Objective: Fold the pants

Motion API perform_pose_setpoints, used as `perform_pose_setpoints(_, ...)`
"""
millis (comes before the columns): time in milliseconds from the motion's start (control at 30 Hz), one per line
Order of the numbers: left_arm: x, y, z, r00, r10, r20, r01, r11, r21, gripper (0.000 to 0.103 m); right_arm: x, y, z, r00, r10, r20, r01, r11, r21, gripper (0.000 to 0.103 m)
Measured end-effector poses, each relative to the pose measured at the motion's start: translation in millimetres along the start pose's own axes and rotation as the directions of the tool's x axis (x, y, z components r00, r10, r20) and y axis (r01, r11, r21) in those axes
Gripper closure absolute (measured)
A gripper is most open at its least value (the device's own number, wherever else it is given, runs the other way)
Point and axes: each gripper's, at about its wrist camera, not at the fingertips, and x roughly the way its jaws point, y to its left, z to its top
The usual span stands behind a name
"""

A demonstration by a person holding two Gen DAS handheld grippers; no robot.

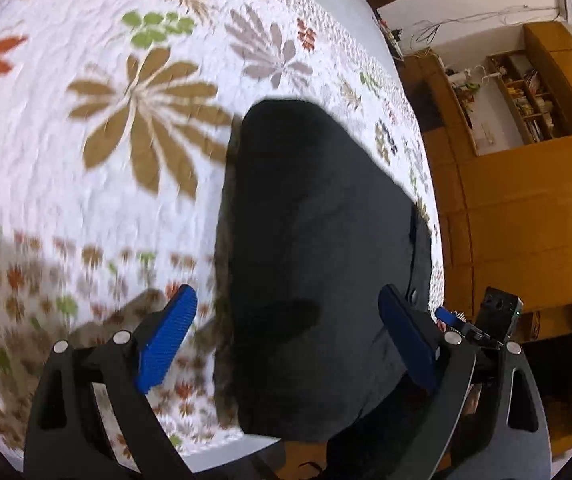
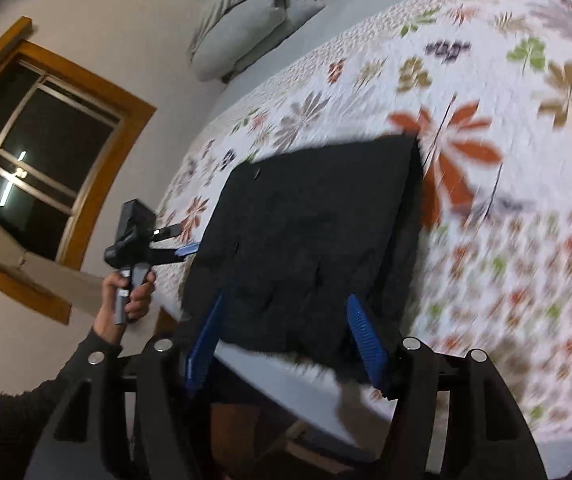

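Left wrist view: the black pants [image 1: 318, 264] lie folded in a neat block near the bed's [image 1: 86, 184] edge, so they look done. The left gripper [image 1: 288, 334] is wide open above them, holding nothing.

Right wrist view: the right gripper [image 2: 286, 344] is open too, the pants [image 2: 306, 248] just ahead, let go.

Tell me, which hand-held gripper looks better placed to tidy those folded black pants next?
Probably the right hand-held gripper: its open fingers straddle the near edge of the folded black pants. The left hand-held gripper is open too, hovering nearer the bundle's side.
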Motion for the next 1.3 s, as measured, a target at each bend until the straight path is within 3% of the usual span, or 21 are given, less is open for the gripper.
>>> perform_pose_setpoints(133, 19.4, 9.0, -10.3, 0.998, 0.017, -0.057, -0.019, 0.999, -0.031, 0.011, 29.2, -16.8, -11.0, 0.993, -0.088, -0.077, 0.093, 0.994, 0.055, 0.039)
perform_pose_setpoints(233, 15.2, 8.2, -11.8, 0.997, -0.058, -0.058, 0.057, 0.998, -0.023, 0.011, 9.8, -17.5, -8.4, 1.000, -0.005, -0.022, 0.007, 0.996, 0.094, 0.034)
perform_pose_setpoints(300, 11.6, 9.7, -7.4, 0.993, -0.107, -0.057, 0.106, 0.994, -0.022, 0.011, -5.7, -25.9, 0.0, 1.000, 0.019, 0.013, -0.020, 0.990, 0.138, 0.012)
perform_pose_setpoints(433, 17.2, 19.1, 8.7, 0.978, -0.194, -0.081, 0.189, 0.980, -0.062, 0.009, -4.1, -61.0, 14.8, 0.996, 0.088, -0.015, -0.080, 0.958, 0.274, 0.011)
perform_pose_setpoints(567, 32.2, 17.9, 21.7, 0.966, -0.223, -0.131, 0.218, 0.975, -0.052, 0.009, 14.9, -88.6, 24.2, 0.992, 0.105, -0.073, -0.071, 0.928, 0.366, 0.009)
perform_pose_setpoints(767, 66.7, 10.0, 34.2, 0.950, -0.211, -0.230, 0.214, 0.977, -0.011, 0.009, 42.1, -101.0, 38.8, 0.987, 0.125, -0.106, -0.074, 0.917, 0.392, 0.007)
perform_pose_setpoints(967, 70.0, 16.2, 38.0, 0.944, -0.262, -0.199, 0.258, 0.965, -0.042, 0.009, 52.8, -98.2, 33.3, 0.988, 0.121, -0.096, -0.076, 0.923, 0.376, 0.003)
perform_pose_setpoints(1167, 72.9, 8.4, 33.0, 0.937, -0.275, -0.215, 0.277, 0.961, -0.021, 0.007, 66.3, -85.8, 31.9, 0.976, 0.194, -0.098, -0.147, 0.922, 0.359, 0.003)
perform_pose_setpoints(1300, 76.5, 12.0, 34.8, 0.938, -0.275, -0.209, 0.271, 0.961, -0.049, 0.007, 82.6, -85.9, 33.8, 0.975, 0.190, -0.111, -0.142, 0.928, 0.345, 0.003)
